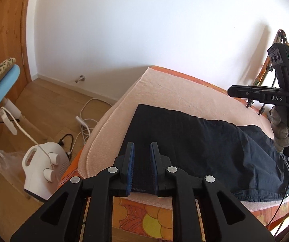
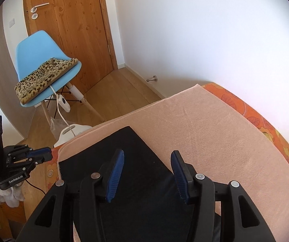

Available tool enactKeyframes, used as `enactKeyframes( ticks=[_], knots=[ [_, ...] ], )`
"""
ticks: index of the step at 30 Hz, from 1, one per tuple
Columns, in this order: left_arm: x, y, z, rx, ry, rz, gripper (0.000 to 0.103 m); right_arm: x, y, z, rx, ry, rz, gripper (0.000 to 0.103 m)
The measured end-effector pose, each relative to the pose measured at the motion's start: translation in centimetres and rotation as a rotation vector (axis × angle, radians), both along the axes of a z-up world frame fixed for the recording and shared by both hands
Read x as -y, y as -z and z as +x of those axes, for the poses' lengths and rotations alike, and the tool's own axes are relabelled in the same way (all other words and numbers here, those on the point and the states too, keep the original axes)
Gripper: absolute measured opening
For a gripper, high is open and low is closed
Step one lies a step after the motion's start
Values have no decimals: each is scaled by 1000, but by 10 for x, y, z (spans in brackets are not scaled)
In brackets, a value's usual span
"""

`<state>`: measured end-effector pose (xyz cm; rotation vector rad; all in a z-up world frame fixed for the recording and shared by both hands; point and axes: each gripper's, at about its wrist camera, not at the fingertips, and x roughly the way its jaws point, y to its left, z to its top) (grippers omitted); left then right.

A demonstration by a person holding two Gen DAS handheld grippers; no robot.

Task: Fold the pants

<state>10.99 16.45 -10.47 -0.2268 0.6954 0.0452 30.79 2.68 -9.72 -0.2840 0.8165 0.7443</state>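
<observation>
Left wrist view: your left tongs (image 1: 142, 167) sit at the near edge of the dark pants (image 1: 194, 141), blue pads parted by a narrow gap with dark cloth showing between them. Can't tell whether the pads grip it or only hang over it. The pants lie flat on a peach blanket (image 1: 180, 94) over the orange flowered bedcover (image 1: 144, 219), running off to the right. At the far right, your gloved hand (image 1: 281, 129) holds the right tongs (image 1: 233, 91) above the pants; side-on here, so their opening doesn't read. Only this view shows the white heater (image 1: 41, 171) in full, plus the cables (image 1: 86, 119) on the wooden floor (image 1: 49, 100).

Right wrist view: your right tongs (image 2: 147, 173) are wide open, holding nothing, hanging over the pants (image 2: 136, 197), which fill the space below and between the pads. The blanket (image 2: 215, 129) spreads out to the right. The left tongs (image 2: 48, 153) show at the left edge, off the bed side, pads close together, nothing visibly in them from this angle. Only this view gives you the whole blue chair (image 2: 41, 50) with its leopard cushion (image 2: 43, 76) and the wooden door (image 2: 70, 28).
</observation>
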Motion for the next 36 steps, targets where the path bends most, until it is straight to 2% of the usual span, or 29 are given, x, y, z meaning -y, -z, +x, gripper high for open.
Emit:
enactKeyframes(
  ticks=[5,8,13,16,18,20,22,23,27,30,31,32,33,35,36],
  knots=[
    [43,-32,14,36,123,9,18,76,-20,-32,19,74,-18,51],
    [77,-41,28,10,230,-22,29,126,-28,-48,33,131,-43,51],
    [153,-38,45,-49,379,-2,30,200,-32,-59,25,237,-89,51],
    [195,-25,52,-88,438,-43,30,231,-30,-54,0,269,-86,51],
    [220,-14,55,-127,472,-76,30,243,-26,-45,-25,274,-83,52],
    [245,-1,55,-186,523,-43,30,253,-17,-32,-63,275,-71,54],
    [261,8,51,-202,557,14,30,261,-5,-14,-120,276,-58,54],
    [264,12,52,-213,562,24,30,260,4,-7,-143,279,-57,55],
    [258,29,65,-278,547,-21,30,266,38,19,-225,272,-56,55],
    [247,32,76,-285,511,-31,30,265,60,28,-277,251,-18,55],
    [244,30,80,-275,491,-39,30,262,66,28,-296,238,-6,48],
    [237,28,85,-266,468,-57,30,259,71,26,-315,216,5,32],
    [230,25,90,-258,447,-82,29,254,74,22,-308,206,-9,26],
    [218,18,101,-239,411,-123,30,245,73,9,-233,201,-71,12],
    [216,14,108,-222,396,-133,30,244,70,0,-208,197,-72,9]
  ],
)
